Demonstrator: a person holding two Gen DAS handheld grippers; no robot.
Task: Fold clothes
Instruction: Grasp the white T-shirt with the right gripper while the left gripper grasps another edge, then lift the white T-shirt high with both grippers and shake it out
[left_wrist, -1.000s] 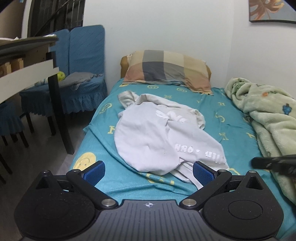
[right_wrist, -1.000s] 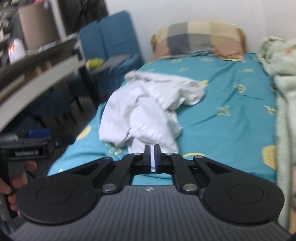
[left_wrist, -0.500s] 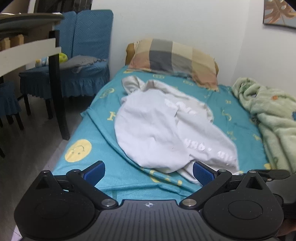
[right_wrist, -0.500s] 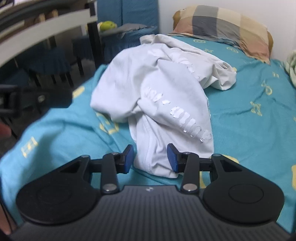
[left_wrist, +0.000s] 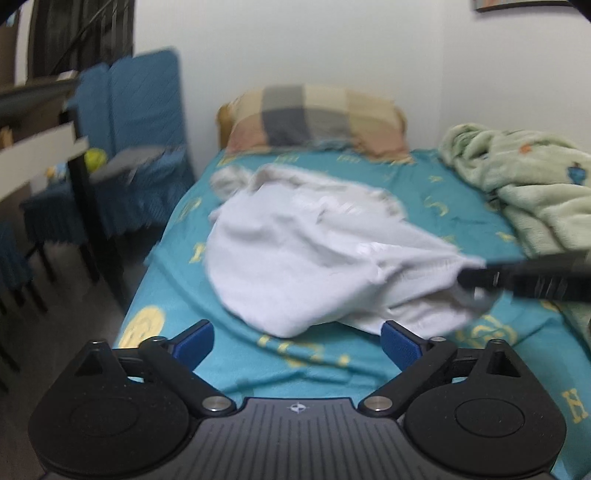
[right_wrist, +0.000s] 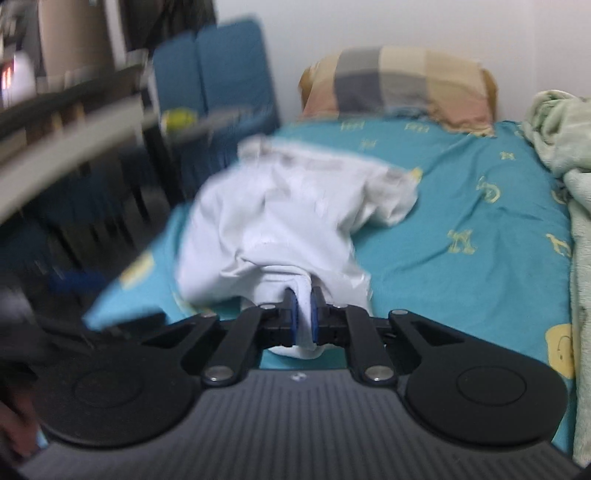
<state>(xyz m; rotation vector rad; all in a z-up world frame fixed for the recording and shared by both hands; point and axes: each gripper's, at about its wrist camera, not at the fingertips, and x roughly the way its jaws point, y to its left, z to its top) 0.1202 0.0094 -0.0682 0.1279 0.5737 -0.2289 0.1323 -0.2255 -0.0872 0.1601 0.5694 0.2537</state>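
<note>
A crumpled white garment (left_wrist: 303, 258) lies on the teal bed sheet (left_wrist: 332, 354). My right gripper (right_wrist: 302, 319) is shut on a bunched edge of the white garment (right_wrist: 280, 229) and lifts it off the bed. The right gripper also shows in the left wrist view (left_wrist: 466, 277), at the garment's right corner. My left gripper (left_wrist: 297, 341) is open and empty, just short of the garment's near edge.
A plaid pillow (left_wrist: 314, 118) lies at the head of the bed. A green blanket (left_wrist: 532, 192) is heaped along the right side. Blue covered chairs (left_wrist: 136, 140) and a dark table (left_wrist: 40, 110) stand left of the bed.
My right gripper has closed on the garment's near edge and pulled it up and to the right. The left gripper has stayed open and drawn back a little.
</note>
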